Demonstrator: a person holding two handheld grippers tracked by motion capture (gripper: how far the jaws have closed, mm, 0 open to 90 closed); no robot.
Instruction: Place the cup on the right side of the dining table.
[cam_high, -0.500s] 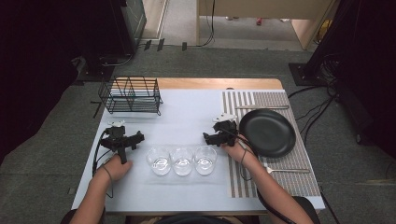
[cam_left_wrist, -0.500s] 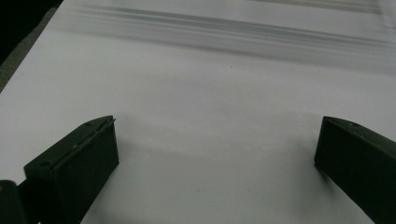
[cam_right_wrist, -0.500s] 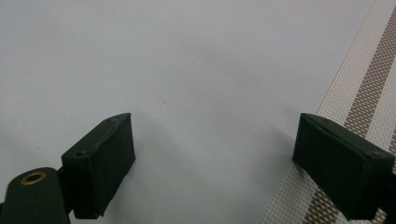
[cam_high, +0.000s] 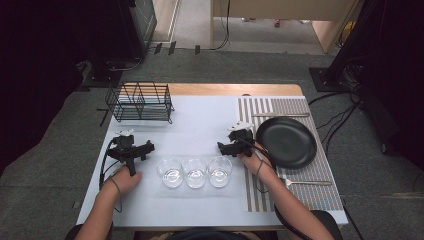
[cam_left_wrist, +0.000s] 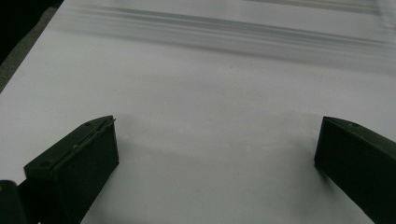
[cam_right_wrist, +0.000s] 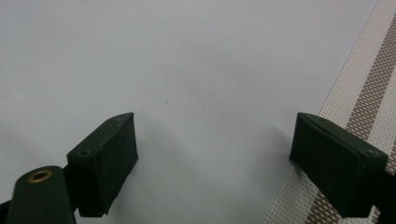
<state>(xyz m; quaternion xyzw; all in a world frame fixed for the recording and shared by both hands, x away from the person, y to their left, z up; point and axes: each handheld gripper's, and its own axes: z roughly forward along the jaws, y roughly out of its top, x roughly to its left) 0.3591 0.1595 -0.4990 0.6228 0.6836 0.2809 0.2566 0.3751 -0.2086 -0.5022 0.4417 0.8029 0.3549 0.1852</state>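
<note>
The left gripper (cam_high: 149, 146) hangs low over the white table (cam_high: 200, 120), its jaws pointing toward the middle; in the left gripper view its two black fingers (cam_left_wrist: 77, 163) stand wide apart with only bare tabletop between them. The right gripper (cam_high: 220, 148) sits across from it, jaws pointing back toward the left one; in the right gripper view its fingers (cam_right_wrist: 105, 158) are likewise spread wide and hold nothing, with white table between them and the edge of the striped mat (cam_right_wrist: 369, 93) running under the far finger. Three empty glasses (cam_high: 195, 172) stand in a row, touching or nearly so, on the person's side of both sets of fingers and between the two hands: the left glass (cam_high: 170, 171) lies near the left fingers, the right glass (cam_high: 220, 170) just below the right fingers, none of them touched. A black plate (cam_high: 286, 141) rests on the mat just behind the right gripper, away from its fingertips. A wire rack (cam_high: 140, 101) stands well beyond the left fingers, at the far side of the table.
</note>
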